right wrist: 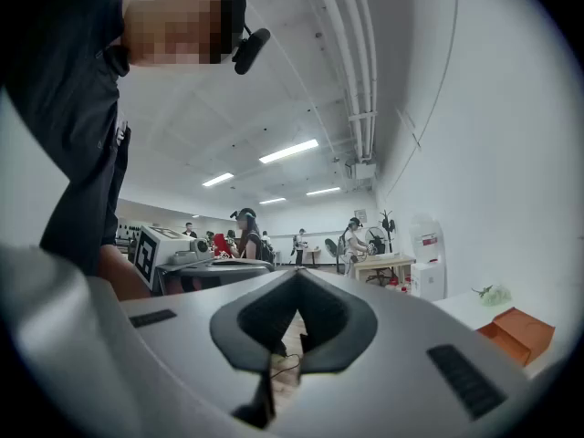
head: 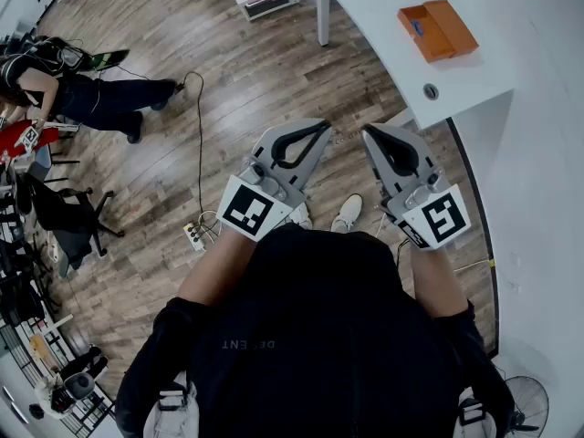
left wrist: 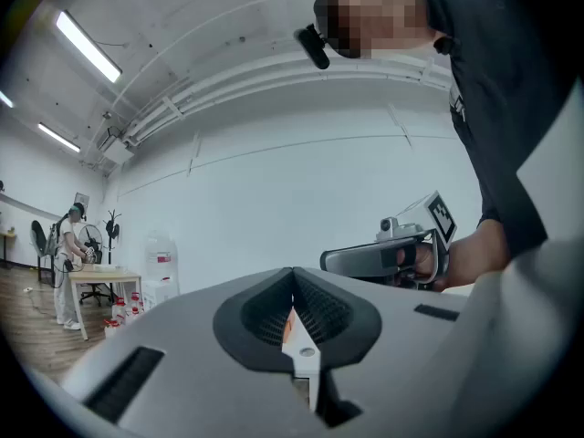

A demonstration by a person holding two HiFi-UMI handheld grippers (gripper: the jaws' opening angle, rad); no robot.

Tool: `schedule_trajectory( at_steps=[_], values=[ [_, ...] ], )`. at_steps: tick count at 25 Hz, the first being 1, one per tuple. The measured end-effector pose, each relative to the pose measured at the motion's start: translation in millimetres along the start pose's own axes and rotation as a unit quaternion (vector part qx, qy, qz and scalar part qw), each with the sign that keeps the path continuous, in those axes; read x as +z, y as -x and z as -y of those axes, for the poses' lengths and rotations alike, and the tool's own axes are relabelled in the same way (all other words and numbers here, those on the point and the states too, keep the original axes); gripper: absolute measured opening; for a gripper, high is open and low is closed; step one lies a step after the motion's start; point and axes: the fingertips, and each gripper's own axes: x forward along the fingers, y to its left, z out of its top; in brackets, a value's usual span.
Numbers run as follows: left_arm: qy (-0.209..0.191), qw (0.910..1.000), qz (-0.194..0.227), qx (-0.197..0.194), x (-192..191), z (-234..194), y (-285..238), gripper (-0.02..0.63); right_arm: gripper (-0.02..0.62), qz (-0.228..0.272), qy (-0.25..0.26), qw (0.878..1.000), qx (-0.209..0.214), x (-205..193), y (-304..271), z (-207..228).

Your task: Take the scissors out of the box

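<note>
An open orange box (head: 436, 29) lies on the white table (head: 520, 44) at the upper right, with a small blue thing (head: 417, 27) in it; I cannot make out scissors. The right gripper view shows the box (right wrist: 518, 332) at its lower right. Both grippers are held level in front of the person's chest, above the wooden floor and well short of the box. My left gripper (head: 321, 128) is shut with nothing in it, its jaws meeting at the tip (left wrist: 294, 276). Beside it, my right gripper (head: 369, 131) is also shut and holds nothing (right wrist: 297, 276).
The table's curved edge runs just right of the right gripper, with a round cable hole (head: 431, 91). A power strip (head: 193, 235) and cable lie on the floor at left. Farther left are an office chair (head: 68, 215) and a seated person (head: 87, 94). A fan (head: 525, 407) stands at lower right.
</note>
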Motion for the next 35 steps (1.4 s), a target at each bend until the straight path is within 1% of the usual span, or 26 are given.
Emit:
schedule_trajectory(
  at_steps=[4,13,23,27,30,35],
  values=[
    [-0.002,1.0,-0.003,0.002,1.7,1.6,0.3,0.018,-0.006,0.0,0.003,1.0,-0.001,2.4,4.0,1.8],
    [-0.002,1.0,-0.001,0.005,7.0,14.2,-12.9,0.018,-0.002,-0.001,-0.01,1.0,-0.014,2.7,29.4,22.2],
    [-0.003,0.9997,-0.003,0.024,12.4,40.1,-47.3,0.018,-0.002,-0.007,-0.009,1.0,0.012,3.6,60.8,42.8],
    [-0.003,0.9995,-0.007,0.031,8.6,45.6,-60.8,0.018,-0.002,-0.013,-0.007,1.0,0.022,-1.0,67.5,53.4],
    [-0.006,0.9995,-0.009,0.031,6.3,45.2,-69.9,0.018,-0.001,-0.012,-0.011,1.0,0.019,-2.3,68.6,63.9],
    [-0.004,0.9995,-0.005,0.031,2.0,28.4,-83.9,0.018,0.0,-0.013,-0.013,1.0,0.015,-5.4,56.2,81.0]
  ],
)
